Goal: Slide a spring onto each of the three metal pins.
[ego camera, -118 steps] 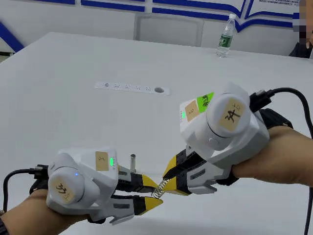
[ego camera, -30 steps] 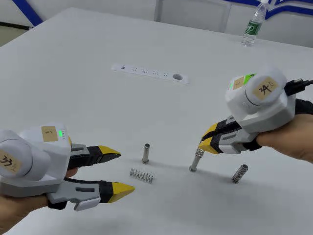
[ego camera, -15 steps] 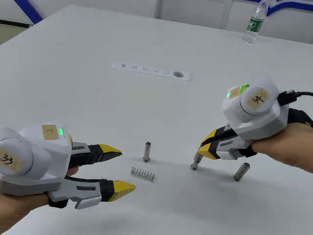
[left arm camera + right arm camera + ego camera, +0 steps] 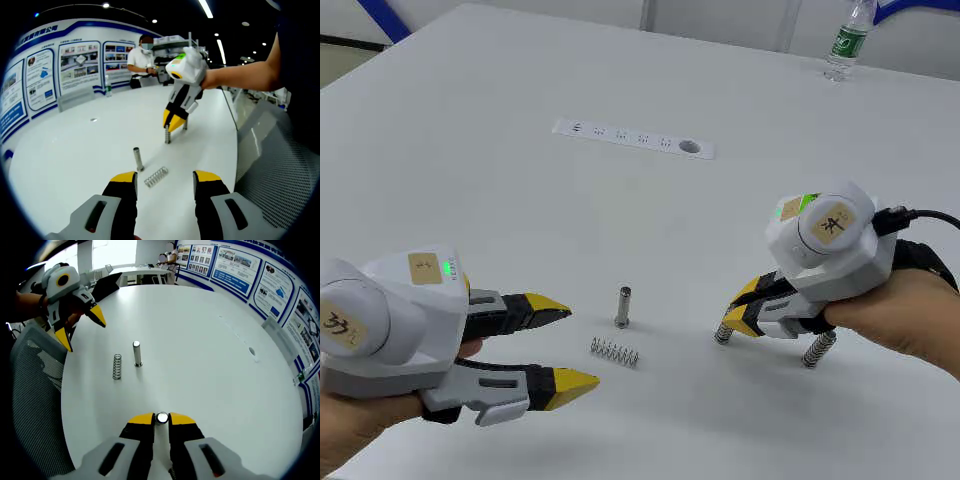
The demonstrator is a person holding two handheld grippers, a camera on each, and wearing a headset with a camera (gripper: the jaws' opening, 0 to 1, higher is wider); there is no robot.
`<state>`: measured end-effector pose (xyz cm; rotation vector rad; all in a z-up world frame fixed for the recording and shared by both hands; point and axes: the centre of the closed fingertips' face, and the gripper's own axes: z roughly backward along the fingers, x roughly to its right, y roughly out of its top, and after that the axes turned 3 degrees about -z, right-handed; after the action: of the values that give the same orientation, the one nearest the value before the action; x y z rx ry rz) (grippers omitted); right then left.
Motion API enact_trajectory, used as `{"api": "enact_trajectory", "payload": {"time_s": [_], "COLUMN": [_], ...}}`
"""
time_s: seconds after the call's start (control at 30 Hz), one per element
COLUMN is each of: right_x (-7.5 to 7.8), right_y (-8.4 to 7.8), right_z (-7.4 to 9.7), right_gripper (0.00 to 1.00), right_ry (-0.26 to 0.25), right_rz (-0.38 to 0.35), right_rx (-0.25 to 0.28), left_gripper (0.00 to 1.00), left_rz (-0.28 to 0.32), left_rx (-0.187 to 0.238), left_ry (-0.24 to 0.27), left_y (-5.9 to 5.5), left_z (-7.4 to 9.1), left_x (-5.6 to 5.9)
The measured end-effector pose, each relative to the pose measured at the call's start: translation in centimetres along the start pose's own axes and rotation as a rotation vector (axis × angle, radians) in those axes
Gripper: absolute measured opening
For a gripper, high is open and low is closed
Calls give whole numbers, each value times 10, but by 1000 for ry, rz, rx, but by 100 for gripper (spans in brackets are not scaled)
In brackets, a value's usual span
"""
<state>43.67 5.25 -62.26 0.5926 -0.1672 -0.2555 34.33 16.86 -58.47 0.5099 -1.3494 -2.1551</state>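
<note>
Three metal pins stand on the white table (image 4: pixel 470 170). The left pin (image 4: pixel 623 306) (image 4: pixel 137 159) (image 4: pixel 137 354) is bare, and a loose spring (image 4: pixel 615 351) (image 4: pixel 156 177) (image 4: pixel 117 366) lies beside it. My left gripper (image 4: pixel 560 345) (image 4: pixel 165 177) hovers open just short of that spring. The middle pin (image 4: pixel 723 333) (image 4: pixel 167 136) carries a spring low on its shaft. My right gripper (image 4: pixel 735 316) (image 4: pixel 161 419) is shut round this pin, whose head shows between the tips. The right pin (image 4: pixel 815 349) wears a spring too.
A white power strip (image 4: pixel 633 139) lies mid-table and a water bottle (image 4: pixel 845 38) stands at the far edge. A person (image 4: pixel 145 55) sits at the table's far side. A mesh chair (image 4: pixel 35 390) stands by the near table edge.
My right gripper has sunk down along the middle pin, and the spring under it has moved from the pin's top to low on the shaft. The left gripper has held still.
</note>
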Motion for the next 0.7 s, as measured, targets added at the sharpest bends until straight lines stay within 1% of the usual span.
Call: {"api": "enact_trajectory", "payload": {"time_s": [0.17, 0.37, 0.5, 0.6, 0.7], "right_x": [0, 1, -1, -6, -12], "right_y": [-3, 1, 10, 19, 29], "right_z": [0, 6, 15, 21, 25], "right_gripper": [13, 15, 17, 18, 18], "right_ry": [-2, -11, -27, -36, -35], "right_rz": [7, 5, 12, 35, 52], "right_rx": [-13, 0, 20, 38, 55], "left_gripper": [46, 46, 46, 46, 46], "left_rz": [2, -1, -6, -11, -15], "left_rx": [-1, -2, 3, 2, 4], "left_ry": [1, -1, -3, -6, -6], "left_y": [-1, -1, 1, 1, 2], "left_z": [0, 0, -1, 0, 1], "left_x": [0, 1, 2, 3, 4]}}
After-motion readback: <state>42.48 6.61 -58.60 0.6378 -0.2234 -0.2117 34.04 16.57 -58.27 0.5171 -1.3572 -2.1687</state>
